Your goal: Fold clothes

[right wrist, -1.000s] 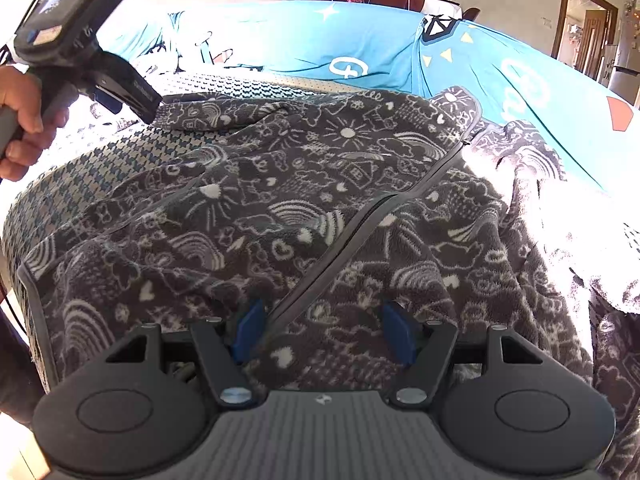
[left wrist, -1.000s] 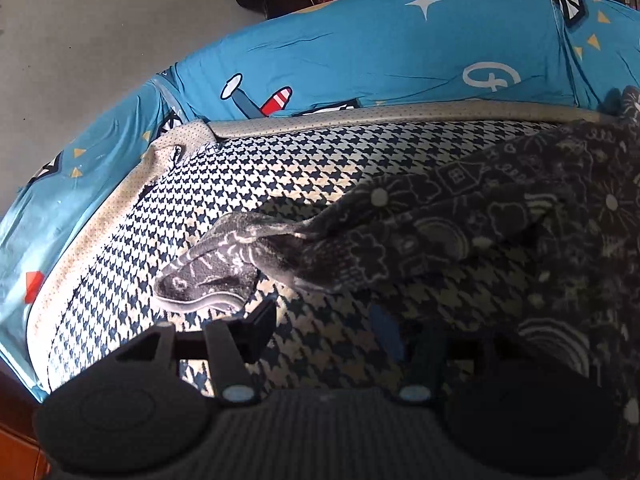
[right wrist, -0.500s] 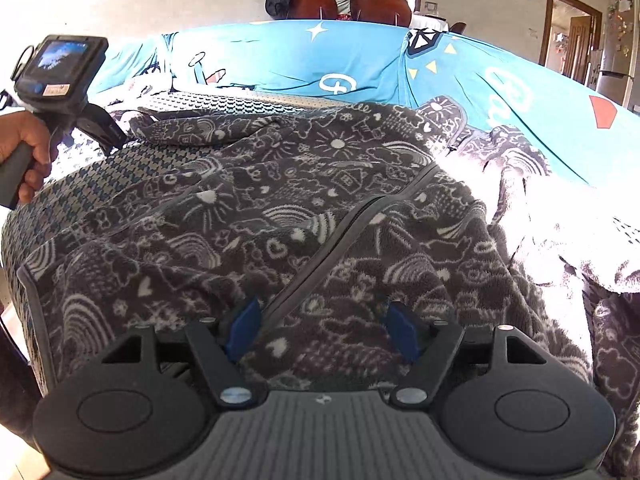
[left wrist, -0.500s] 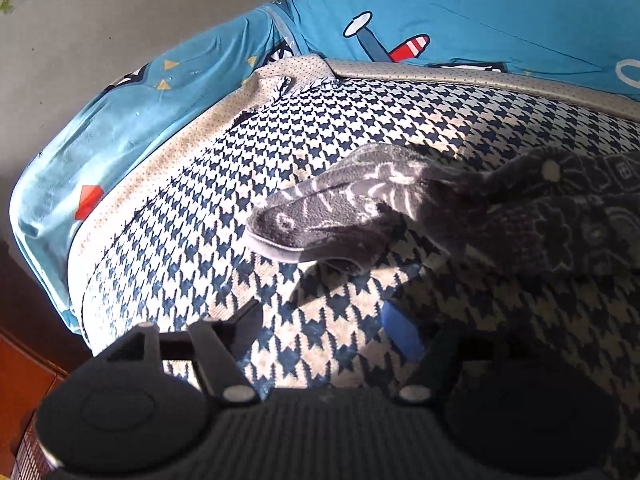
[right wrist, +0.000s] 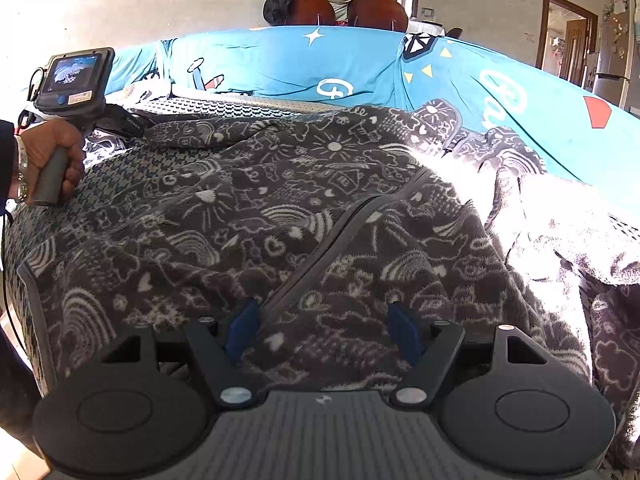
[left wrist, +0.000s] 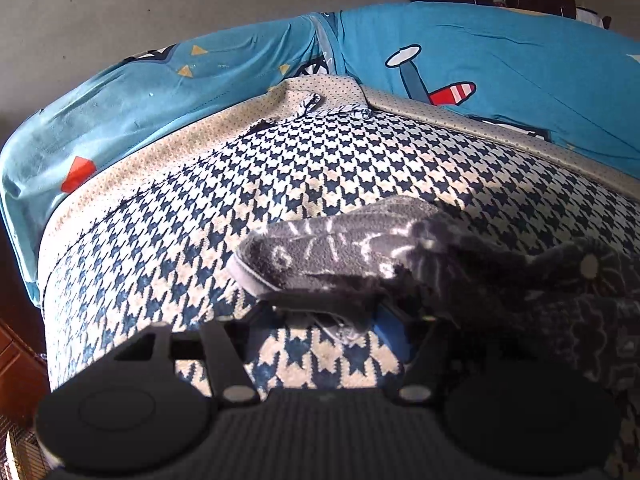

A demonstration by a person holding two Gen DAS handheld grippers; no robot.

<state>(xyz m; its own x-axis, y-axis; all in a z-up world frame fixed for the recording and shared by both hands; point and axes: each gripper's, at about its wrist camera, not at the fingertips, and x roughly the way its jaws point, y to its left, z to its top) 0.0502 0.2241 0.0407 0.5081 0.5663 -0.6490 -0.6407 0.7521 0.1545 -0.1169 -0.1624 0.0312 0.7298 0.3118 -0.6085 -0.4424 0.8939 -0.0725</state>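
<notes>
Low over the cushion, the left gripper (left wrist: pixel 324 320) tilts downward, jaws closing around the sleeve cuff (left wrist: pixel 320 252)

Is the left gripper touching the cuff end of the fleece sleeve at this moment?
Touching. In the left wrist view the left gripper has its jaws closing with the sleeve cuff between them, the fabric draped against the blue pad.

My left gripper (left wrist: pixel 328 320) points downward at a slant, and its jaws are closing with a sleeve cuff between them; the blue pad (left wrist: pixel 394 330) at 3 o'clock lies against the fabric. My left hand (right wrist: pixel 56 160) wraps the grey grip, at 9 o'clock in the right wrist view. My right gripper (right wrist: pixel 324 332) also slants downward, its jaws wide apart, blue pads at 9 and 3 o'clock.
</notes>
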